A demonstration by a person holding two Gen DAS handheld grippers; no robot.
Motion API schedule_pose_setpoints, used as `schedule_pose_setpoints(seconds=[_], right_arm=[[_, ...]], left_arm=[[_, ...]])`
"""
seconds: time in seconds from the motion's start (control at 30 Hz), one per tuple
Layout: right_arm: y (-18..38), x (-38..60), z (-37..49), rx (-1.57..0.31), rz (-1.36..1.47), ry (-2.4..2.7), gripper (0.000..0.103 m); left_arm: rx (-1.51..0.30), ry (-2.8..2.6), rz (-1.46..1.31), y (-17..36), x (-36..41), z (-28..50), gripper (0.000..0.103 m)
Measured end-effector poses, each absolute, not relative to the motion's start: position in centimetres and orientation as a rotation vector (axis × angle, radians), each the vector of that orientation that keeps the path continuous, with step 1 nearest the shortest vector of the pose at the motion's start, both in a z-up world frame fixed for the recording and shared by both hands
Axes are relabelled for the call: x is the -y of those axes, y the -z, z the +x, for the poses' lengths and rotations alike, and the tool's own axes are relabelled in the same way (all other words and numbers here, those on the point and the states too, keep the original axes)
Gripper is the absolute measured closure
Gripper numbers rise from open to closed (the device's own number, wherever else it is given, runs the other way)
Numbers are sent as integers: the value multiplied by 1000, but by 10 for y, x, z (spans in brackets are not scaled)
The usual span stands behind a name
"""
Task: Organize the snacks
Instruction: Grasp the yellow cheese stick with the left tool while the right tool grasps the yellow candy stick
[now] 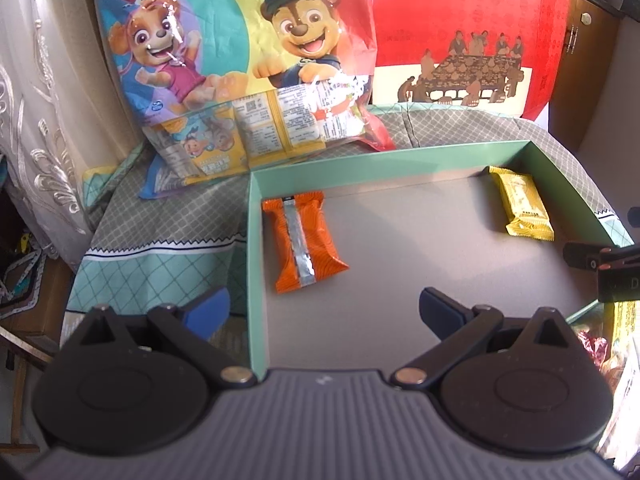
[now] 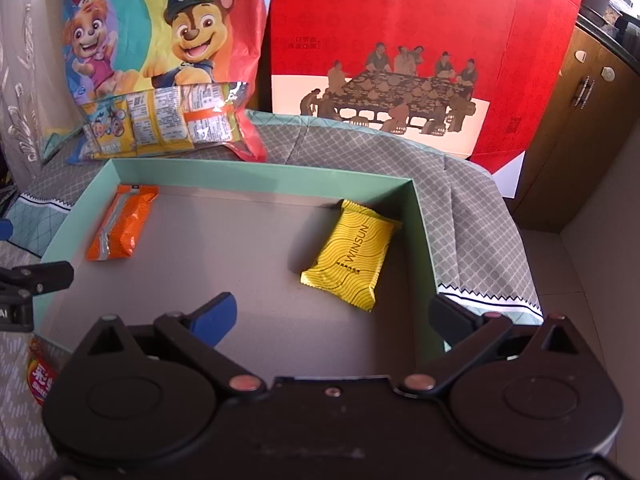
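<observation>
Left wrist view: the left tongs (image 1: pixel 324 310) are spread wide and hold nothing, above the near left corner of a green tray (image 1: pixel 252 240). An orange snack packet (image 1: pixel 304 246) lies near the tray's left wall; a yellow snack packet (image 1: pixel 522 208) lies at the far right corner.

Right wrist view: the right tongs (image 2: pixel 334 318) are likewise spread and empty. The yellow packet lies just ahead of them, well apart from the orange one. A cartoon bag (image 2: pixel 160 40) and a red box (image 2: pixel 400 48) stand behind on the cloth-covered surface (image 2: pixel 472 208).
</observation>
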State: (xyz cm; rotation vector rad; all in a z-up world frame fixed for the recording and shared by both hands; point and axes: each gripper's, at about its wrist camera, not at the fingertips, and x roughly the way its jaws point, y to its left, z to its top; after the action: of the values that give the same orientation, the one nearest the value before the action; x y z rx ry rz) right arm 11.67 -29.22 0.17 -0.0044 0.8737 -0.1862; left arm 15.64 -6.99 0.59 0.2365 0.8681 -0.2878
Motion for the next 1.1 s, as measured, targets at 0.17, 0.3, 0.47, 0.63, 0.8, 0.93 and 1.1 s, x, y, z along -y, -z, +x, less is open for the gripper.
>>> schedule_pose_setpoints(seconds=[0.17,0.3,0.47,0.63,0.8,0.93,1.1], right_arm=[[-1,288,86,-893,34,182,0],[3,289,60,-916,80,179,0],[12,292,23,-944,148,151,0],[24,294,-10,-966,220,131,0],[31,295,-31,-973,288,118,0],[34,284,-39,-977,283,76,1],[39,253,-35,-996,196,-28,34]], left_arm=[[-877,291,239,-5,59,128,0],[-900,305,225,-1,51,107,0],[-941,329,234,14,42,75,0],[-998,351,229,33,37,48,0],[-1057,338,220,55,30,37,0],[-1102,336,181,67,24,37,0],[-1119,348,184,75,27,36,20]])
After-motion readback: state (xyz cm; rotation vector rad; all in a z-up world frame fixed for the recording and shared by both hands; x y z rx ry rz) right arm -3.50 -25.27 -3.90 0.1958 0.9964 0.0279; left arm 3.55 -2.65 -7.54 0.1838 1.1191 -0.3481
